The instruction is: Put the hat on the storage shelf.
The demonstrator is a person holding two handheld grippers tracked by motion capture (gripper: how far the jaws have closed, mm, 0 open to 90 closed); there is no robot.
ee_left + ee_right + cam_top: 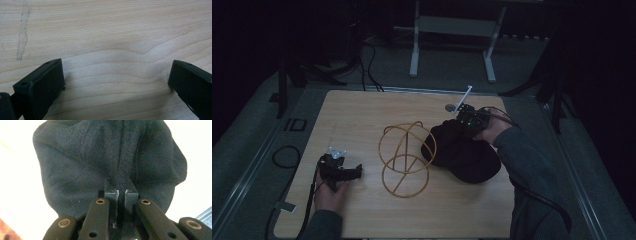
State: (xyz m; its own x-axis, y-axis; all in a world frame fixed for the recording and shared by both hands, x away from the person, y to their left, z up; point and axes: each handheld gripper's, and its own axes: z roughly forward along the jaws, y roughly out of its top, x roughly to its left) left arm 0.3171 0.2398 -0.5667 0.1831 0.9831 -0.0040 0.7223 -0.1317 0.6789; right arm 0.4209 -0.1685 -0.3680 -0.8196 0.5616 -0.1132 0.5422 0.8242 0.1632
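Probably a dim lab or test room, wooden table (362,112), metal stand (452,30), cables on floor (367,60)

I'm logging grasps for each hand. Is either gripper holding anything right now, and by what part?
The right gripper has its jaws shut on a bunched fold of the dark cloth. The left gripper holds nothing, its jaws open over the bare wooden table.

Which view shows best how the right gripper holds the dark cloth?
The right gripper view: the jaws pinch a fold of the dark cloth close up. The high view shows the cloth only as a dim heap beside the right gripper.
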